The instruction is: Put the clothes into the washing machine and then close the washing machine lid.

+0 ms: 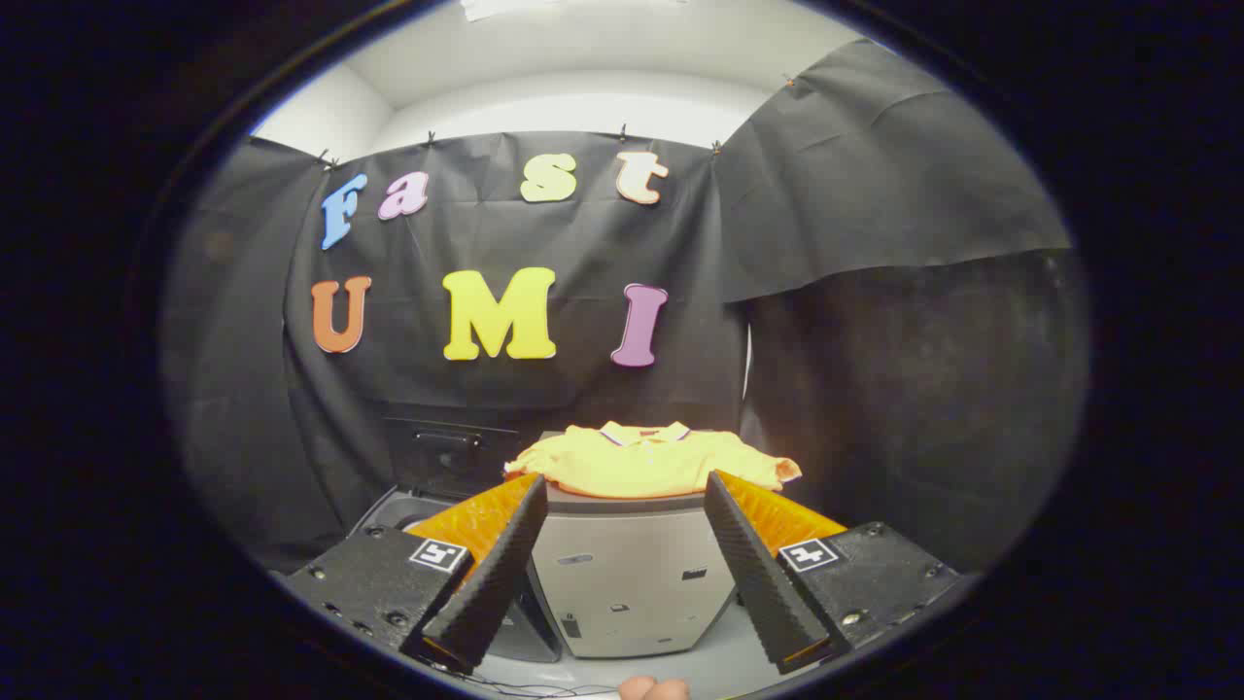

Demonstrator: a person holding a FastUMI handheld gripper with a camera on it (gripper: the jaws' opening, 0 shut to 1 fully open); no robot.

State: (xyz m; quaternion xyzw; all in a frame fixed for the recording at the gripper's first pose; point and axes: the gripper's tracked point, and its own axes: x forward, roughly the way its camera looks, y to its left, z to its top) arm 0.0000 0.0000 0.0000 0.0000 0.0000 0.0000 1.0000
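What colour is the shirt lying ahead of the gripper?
Yellow-orange shirt with a striped collar edge, clearest in the gripper view beyond the open gripper.

Open tool (622,506) fingers, clear path to shirt (646,459)

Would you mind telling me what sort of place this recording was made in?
Probably a staged recording booth, not a real laundry room: black cloth walls clipped up around a grey box with a yellow polo shirt on top. The tool is open.
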